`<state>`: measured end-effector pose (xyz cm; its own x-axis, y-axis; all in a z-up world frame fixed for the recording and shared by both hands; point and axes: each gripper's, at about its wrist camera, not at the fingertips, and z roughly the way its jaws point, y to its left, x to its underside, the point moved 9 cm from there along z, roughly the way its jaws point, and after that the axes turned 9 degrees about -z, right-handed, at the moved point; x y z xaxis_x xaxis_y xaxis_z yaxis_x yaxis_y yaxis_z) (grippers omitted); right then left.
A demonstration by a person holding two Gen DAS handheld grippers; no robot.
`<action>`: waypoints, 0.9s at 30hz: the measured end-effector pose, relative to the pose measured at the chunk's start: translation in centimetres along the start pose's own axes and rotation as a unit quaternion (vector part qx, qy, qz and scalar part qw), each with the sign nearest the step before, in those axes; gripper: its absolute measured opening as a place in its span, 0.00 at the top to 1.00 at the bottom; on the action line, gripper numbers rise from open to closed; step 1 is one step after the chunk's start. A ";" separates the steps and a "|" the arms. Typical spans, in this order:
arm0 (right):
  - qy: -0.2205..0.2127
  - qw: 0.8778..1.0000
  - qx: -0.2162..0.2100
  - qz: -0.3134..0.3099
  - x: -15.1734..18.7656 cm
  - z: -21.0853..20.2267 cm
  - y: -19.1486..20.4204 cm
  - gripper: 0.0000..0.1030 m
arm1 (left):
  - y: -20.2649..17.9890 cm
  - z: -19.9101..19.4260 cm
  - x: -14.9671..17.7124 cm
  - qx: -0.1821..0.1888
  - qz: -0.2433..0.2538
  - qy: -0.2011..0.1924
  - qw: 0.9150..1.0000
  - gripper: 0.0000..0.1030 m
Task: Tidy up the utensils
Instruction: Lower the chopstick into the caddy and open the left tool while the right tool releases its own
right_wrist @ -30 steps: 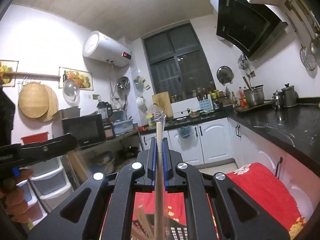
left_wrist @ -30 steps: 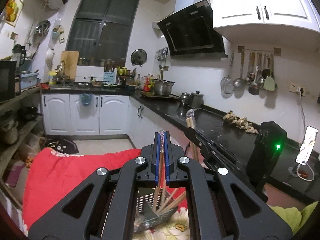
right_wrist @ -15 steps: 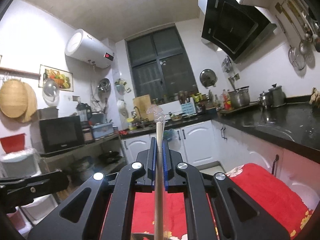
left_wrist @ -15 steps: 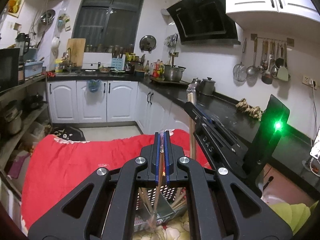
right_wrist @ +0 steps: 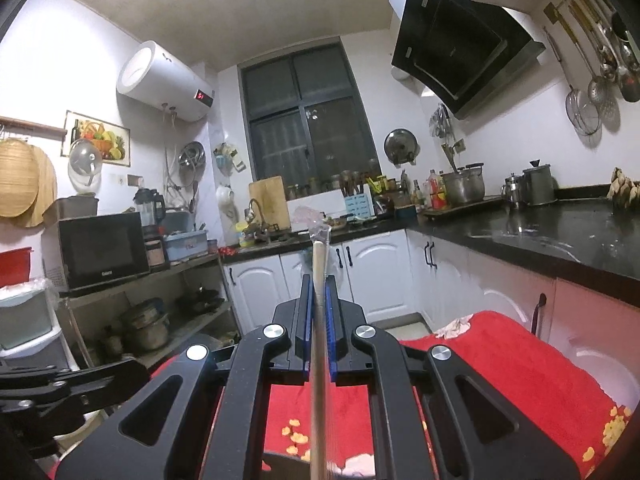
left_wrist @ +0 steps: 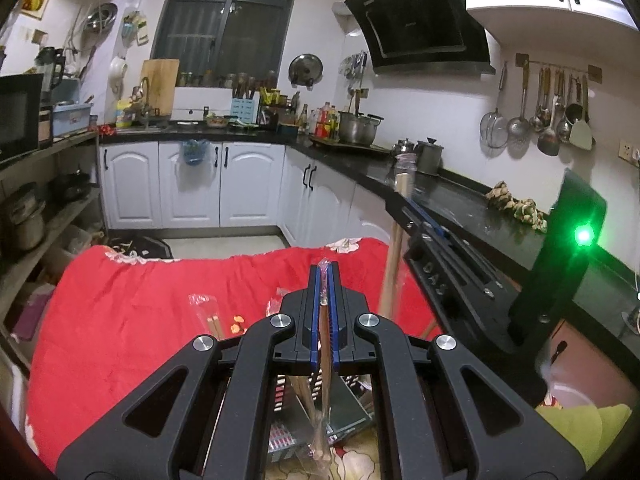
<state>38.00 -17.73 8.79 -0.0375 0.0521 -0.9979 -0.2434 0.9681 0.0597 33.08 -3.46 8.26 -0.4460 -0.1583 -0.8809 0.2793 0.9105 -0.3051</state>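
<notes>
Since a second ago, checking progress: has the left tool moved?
Yes. The left tool has tipped downward: the window sits higher in its view, more red cloth shows.

Left tool (left_wrist: pixel 327 280) lowered, tilted toward red cloth (left_wrist: pixel 160 300)

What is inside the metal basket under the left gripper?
The perforated metal basket holds several chopsticks leaning upright; the left gripper lowers a wrapped pair in. Its bottom is hidden by the gripper frame.

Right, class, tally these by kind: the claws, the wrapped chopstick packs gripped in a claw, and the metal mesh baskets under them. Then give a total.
Claws: 2, the left claw and the right claw.
Gripped chopstick packs: 2, the left claw's pack and the right claw's pack.
Metal mesh basket: 1.
Total: 5.
</notes>
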 end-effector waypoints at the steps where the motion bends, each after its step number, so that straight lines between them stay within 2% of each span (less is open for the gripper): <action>1: 0.003 1.000 -0.004 0.009 0.3 -0.4 -0.3 0.91 | 0.1 0.1 0.2 0.001 -0.001 0.003 1.000 0.98; 3: 0.007 1.000 -0.008 0.016 0.7 -1.1 -0.7 0.83 | 0.2 0.2 0.6 0.000 -0.003 0.007 1.000 0.98; 9: 0.029 0.999 -0.019 0.023 1.8 -3.4 -1.8 0.80 | 0.3 -0.3 1.6 0.002 -0.008 0.016 1.000 0.97; 10: 0.031 0.999 -0.022 0.026 1.9 -3.8 -1.9 0.76 | 0.2 -0.5 1.7 0.002 -0.008 0.016 1.000 0.92; 11: 0.038 0.998 -0.029 0.031 2.0 -4.6 -2.1 0.74 | 0.2 -0.7 1.8 0.002 -0.009 0.016 1.000 0.80; 13: 0.047 0.998 -0.033 0.032 2.1 -5.8 -2.4 0.66 | 0.0 -1.2 2.0 0.004 -0.013 0.015 1.000 0.66; 15: 0.056 0.998 -0.031 0.024 2.2 -6.8 -2.6 0.65 | -0.1 -1.7 2.1 0.001 -0.013 0.015 1.000 0.64; 16: 0.061 0.998 -0.026 0.015 2.2 -7.5 -2.7 0.63 | -0.3 -2.1 2.1 0.001 -0.013 0.013 1.000 0.60; 18: 0.066 0.997 -0.026 0.004 2.1 -8.5 -2.7 0.58 | -0.6 -2.8 2.0 0.000 -0.011 0.008 1.000 0.48; 19: 0.069 0.997 -0.027 0.000 2.1 -9.1 -2.6 0.54 | -0.8 -3.3 1.9 -0.002 -0.011 0.003 1.000 0.38; 21: 0.076 0.997 -0.031 -0.005 2.1 -9.9 -2.7 0.50 | -1.1 -4.0 2.0 0.000 -0.012 0.003 1.000 0.30; 23: 0.085 0.996 -0.034 -0.008 2.1 -10.9 -2.7 0.44 | -1.5 -4.7 2.3 -0.003 -0.013 0.005 1.000 0.14; 27: 0.106 0.993 -0.047 -0.023 2.7 -12.7 -2.4 0.26 | -2.0 -6.0 3.1 -0.007 -0.019 0.009 1.000 0.10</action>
<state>26.18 -23.07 6.26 -0.2247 -0.0549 -0.9729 -0.3388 0.9405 0.0252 26.05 -3.46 8.35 -0.4710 -0.1862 -0.8622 0.2498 0.9093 -0.3328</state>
